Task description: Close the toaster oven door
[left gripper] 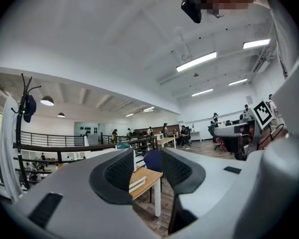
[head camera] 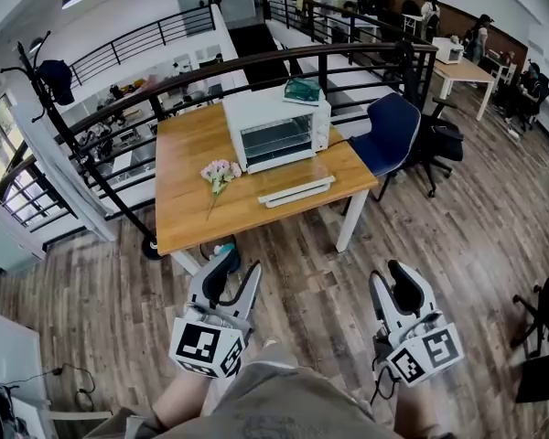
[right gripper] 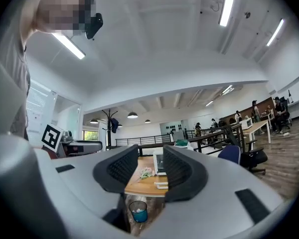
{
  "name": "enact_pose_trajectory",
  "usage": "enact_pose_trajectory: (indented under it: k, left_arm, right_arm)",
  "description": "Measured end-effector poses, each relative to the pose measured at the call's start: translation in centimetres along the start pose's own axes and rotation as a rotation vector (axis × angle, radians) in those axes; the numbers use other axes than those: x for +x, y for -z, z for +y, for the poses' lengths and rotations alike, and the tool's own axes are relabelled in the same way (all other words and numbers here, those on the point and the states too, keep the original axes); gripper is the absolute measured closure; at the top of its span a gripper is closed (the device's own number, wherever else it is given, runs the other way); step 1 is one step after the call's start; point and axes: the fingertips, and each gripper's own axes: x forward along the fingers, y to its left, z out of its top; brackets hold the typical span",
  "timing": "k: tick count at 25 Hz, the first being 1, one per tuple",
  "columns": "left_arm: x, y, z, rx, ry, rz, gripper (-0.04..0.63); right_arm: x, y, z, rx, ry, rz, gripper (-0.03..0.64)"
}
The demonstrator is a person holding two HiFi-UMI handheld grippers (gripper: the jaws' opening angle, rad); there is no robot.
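A white toaster oven (head camera: 276,128) stands on the wooden table (head camera: 192,213) a few steps ahead of me. Its door (head camera: 296,191) is folded down flat in front of it, with the white handle edge toward me. Low and close to my body, the left gripper (head camera: 238,273) and the right gripper (head camera: 391,278) both stand open over the floor, far from the table, with nothing between the jaws. In the right gripper view the oven (right gripper: 159,163) shows between the open jaws (right gripper: 145,171). The left gripper (left gripper: 148,171) view catches the door edge (left gripper: 137,183) and a table corner.
A small bunch of flowers (head camera: 220,172) lies on the table left of the oven, and a green object (head camera: 302,90) sits on top of it. A blue chair (head camera: 389,133) stands right of the table, with a black railing (head camera: 256,62) behind. A blue bin (right gripper: 138,210) sits under the table.
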Motion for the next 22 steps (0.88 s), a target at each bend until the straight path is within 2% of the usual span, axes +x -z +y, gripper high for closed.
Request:
enact_pose_trajectory:
  k: [1, 2, 7, 12, 15, 22]
  left_arm:
    - [0.3, 0.3, 0.1, 0.002, -0.006, 0.010, 0.423]
    - [0.7, 0.7, 0.3, 0.007, -0.010, 0.021, 0.423]
    - [3.5, 2.7, 1.8, 0.004, -0.013, 0.057, 0.423]
    - [8.0, 4.9, 3.8, -0.022, -0.009, 0.092, 0.424]
    - [11.1, 5.9, 5.8, -0.058, -0.011, 0.111, 0.425]
    - [18.3, 9.7, 10.9, -0.117, 0.010, 0.222, 0.423]
  right_arm:
    - [0.3, 0.0, -0.3, 0.004, 0.001, -0.003, 0.444]
    - [0.7, 0.1, -0.6, 0.004, 0.000, -0.003, 0.433]
    - [3.8, 1.6, -2.1, -0.012, -0.012, 0.038, 0.433]
    - [7.8, 3.8, -5.1, -0.007, 0.002, 0.105, 0.433]
    - [10.9, 4.1, -6.6, 0.004, -0.010, 0.109, 0.433]
    - [19.7, 6.1, -10.3, -0.008, -0.005, 0.184, 0.433]
